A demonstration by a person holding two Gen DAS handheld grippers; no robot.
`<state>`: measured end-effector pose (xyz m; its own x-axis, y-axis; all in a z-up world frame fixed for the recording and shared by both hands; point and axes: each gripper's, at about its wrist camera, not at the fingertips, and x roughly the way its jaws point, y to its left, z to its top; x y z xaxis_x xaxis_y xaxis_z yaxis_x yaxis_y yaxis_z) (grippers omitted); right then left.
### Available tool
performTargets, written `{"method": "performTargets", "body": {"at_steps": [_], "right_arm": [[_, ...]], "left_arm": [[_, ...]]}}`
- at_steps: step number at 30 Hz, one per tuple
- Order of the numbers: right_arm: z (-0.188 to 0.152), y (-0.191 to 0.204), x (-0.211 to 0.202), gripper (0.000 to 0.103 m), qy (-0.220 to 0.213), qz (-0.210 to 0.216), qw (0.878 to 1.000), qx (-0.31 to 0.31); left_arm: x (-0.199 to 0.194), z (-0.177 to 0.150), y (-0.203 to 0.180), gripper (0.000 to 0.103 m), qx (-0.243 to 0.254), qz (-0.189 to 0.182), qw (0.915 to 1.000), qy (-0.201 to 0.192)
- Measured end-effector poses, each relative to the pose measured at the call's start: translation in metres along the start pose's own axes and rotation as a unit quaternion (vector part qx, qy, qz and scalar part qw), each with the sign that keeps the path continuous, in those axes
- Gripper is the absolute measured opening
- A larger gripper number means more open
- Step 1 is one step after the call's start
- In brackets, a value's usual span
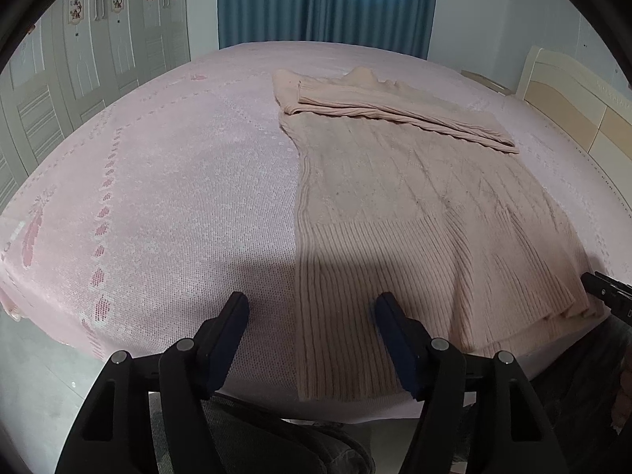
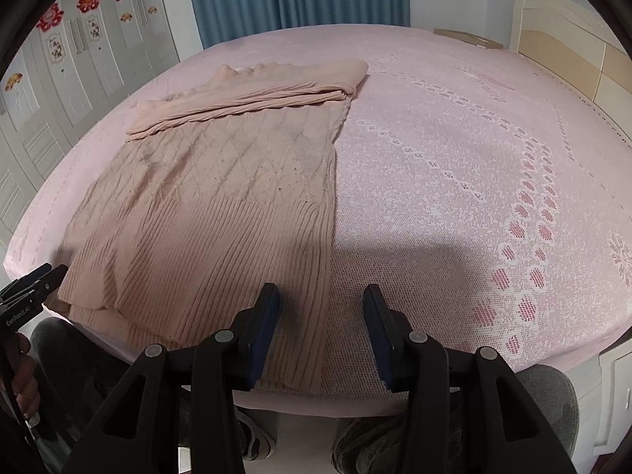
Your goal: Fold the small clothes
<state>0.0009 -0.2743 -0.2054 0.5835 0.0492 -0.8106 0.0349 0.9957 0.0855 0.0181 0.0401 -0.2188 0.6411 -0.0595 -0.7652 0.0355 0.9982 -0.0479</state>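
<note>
Left wrist view: ribbed, diamond-knit pink sweater (image 1: pixel 414 213) on lacy bedspread (image 1: pixel 177 197).

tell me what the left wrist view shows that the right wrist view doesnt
Only the left wrist view shows the left gripper from behind, jaws open over the near left edge of the sweater, holding nothing.

Only the right wrist view shows the right gripper from behind, open over the sweater's near right edge, a bedside cabinet, and shoes on the floor.

Both show the sweater flat on the pink bed, sleeves folded across its top, plus blue curtains and a white wardrobe.
</note>
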Motion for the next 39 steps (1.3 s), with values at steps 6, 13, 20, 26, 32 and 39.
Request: {"method": "performTargets", "body": {"at_steps": [6, 13, 20, 26, 32, 39], "right_arm": [[-0.002, 0.0, 0.0, 0.044, -0.005, 0.0, 1.0, 0.003], [-0.002, -0.001, 0.0, 0.045, -0.006, 0.002, 1.0, 0.007], [-0.002, -0.001, 0.0, 0.046, -0.007, 0.004, 1.0, 0.009], [-0.001, 0.001, -0.001, 0.037, -0.008, 0.004, 1.0, 0.004], [-0.002, 0.009, -0.002, 0.009, -0.01, 0.026, 1.0, -0.01], [-0.001, 0.001, -0.01, 0.005, -0.028, 0.038, 0.999, 0.015]], "left_arm": [[-0.001, -0.001, 0.001, 0.065, -0.004, 0.003, 1.0, -0.003], [-0.001, -0.002, 0.001, 0.065, -0.004, 0.005, 1.0, -0.006], [-0.001, -0.002, 0.002, 0.065, -0.006, 0.003, 1.0, -0.004], [-0.004, 0.0, 0.0, 0.048, -0.005, -0.004, 1.0, -0.004], [-0.007, 0.002, -0.007, 0.011, 0.011, -0.014, 0.9998, -0.003], [-0.011, 0.004, 0.002, 0.008, -0.011, -0.027, 0.9996, -0.005]]}}
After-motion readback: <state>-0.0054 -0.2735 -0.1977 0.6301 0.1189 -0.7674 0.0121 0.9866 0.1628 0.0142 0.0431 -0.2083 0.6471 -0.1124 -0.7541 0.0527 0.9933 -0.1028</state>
